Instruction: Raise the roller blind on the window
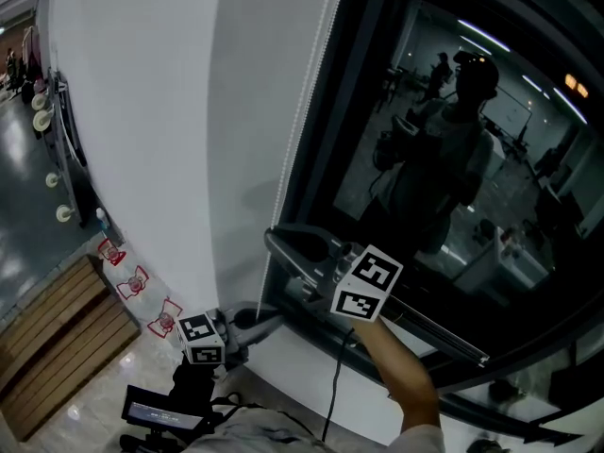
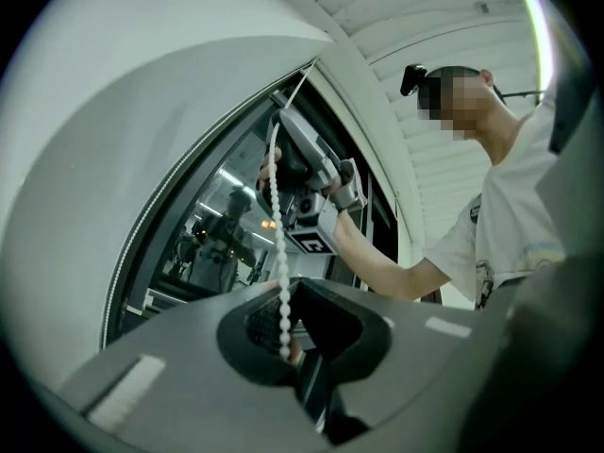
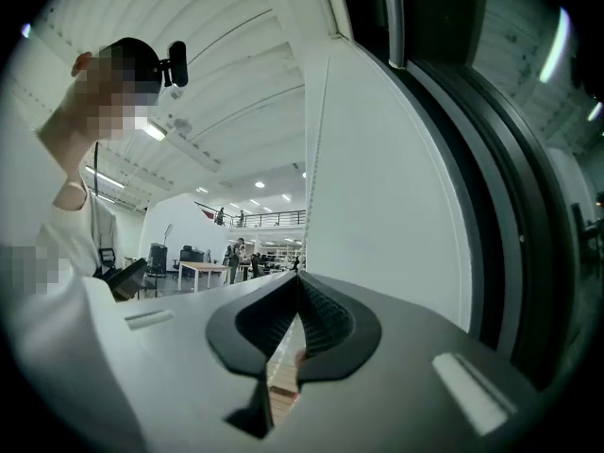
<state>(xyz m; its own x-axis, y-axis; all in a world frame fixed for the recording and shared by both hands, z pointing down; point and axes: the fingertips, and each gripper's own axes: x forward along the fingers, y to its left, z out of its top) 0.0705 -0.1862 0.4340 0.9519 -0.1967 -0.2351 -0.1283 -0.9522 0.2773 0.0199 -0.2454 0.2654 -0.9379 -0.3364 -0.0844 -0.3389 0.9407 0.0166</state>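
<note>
A white bead chain (image 1: pixel 300 111) hangs along the dark frame of the window (image 1: pixel 425 159), next to the white wall. My right gripper (image 1: pixel 277 240) is shut on the chain at the level of the lower frame, its marker cube (image 1: pixel 366 282) towards me. Below it my left gripper (image 1: pixel 257 319) is shut on the same chain. In the left gripper view the chain (image 2: pixel 276 225) rises from the left gripper (image 2: pixel 288 333) straight up to the right gripper (image 2: pixel 281 163). In the right gripper view the chain (image 3: pixel 314 140) runs up from the right gripper (image 3: pixel 297 319). The blind itself is out of view.
The curved white wall (image 1: pixel 142 111) stands left of the window. Wooden boards (image 1: pixel 57 338) lie on the floor at lower left, with red-and-white markings (image 1: pixel 134 281) at the wall's foot. The dark glass reflects the person. A black device (image 1: pixel 160 409) shows at the bottom edge.
</note>
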